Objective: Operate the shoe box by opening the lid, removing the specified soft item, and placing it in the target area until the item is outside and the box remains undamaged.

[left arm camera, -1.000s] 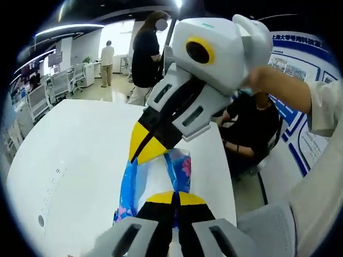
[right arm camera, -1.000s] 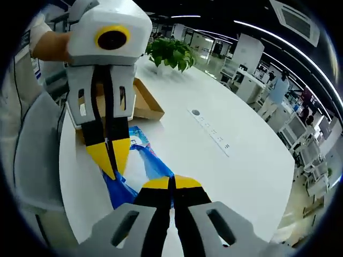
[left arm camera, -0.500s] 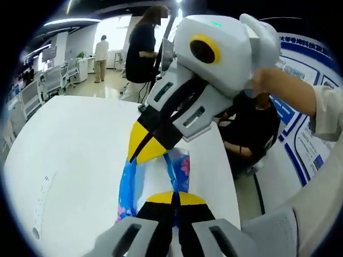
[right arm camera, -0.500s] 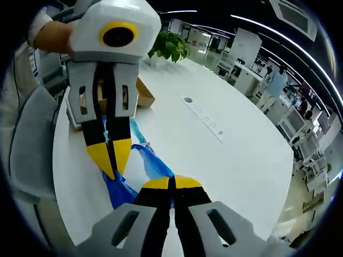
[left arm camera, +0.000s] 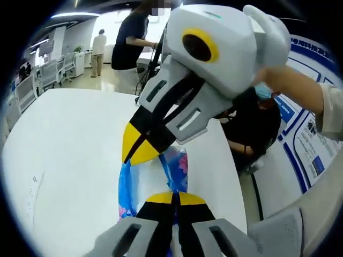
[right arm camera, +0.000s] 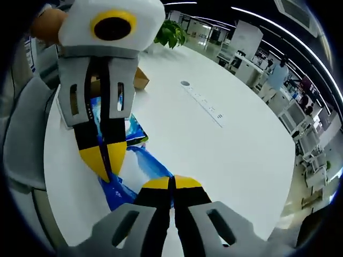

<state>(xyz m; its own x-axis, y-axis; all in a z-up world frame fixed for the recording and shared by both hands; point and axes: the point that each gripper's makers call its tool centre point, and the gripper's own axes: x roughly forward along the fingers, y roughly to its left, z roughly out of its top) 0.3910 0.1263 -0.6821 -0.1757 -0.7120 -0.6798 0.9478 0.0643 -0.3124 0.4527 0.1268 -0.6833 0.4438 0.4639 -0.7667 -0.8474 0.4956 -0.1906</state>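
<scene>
Both grippers pinch the soft item, a blue printed pouch [left arm camera: 177,168], one at each end. This looks like a two-point hold to keep the limp pouch spread while it is carried over the white table [left arm camera: 69,139].

Left gripper [left arm camera: 172,197]: jaws closed on the pouch at lower centre of the left gripper view. The right gripper enters that view from the upper right, its yellow tips together at the pouch's far edge.

Right gripper [right arm camera: 172,182]: clamped on the pouch's other end, lower centre.

The right gripper view adds the brown box [right arm camera: 140,80] in its upper left, behind the left gripper, and a plant [right arm camera: 172,33]. The pouch is out of the box.
</scene>
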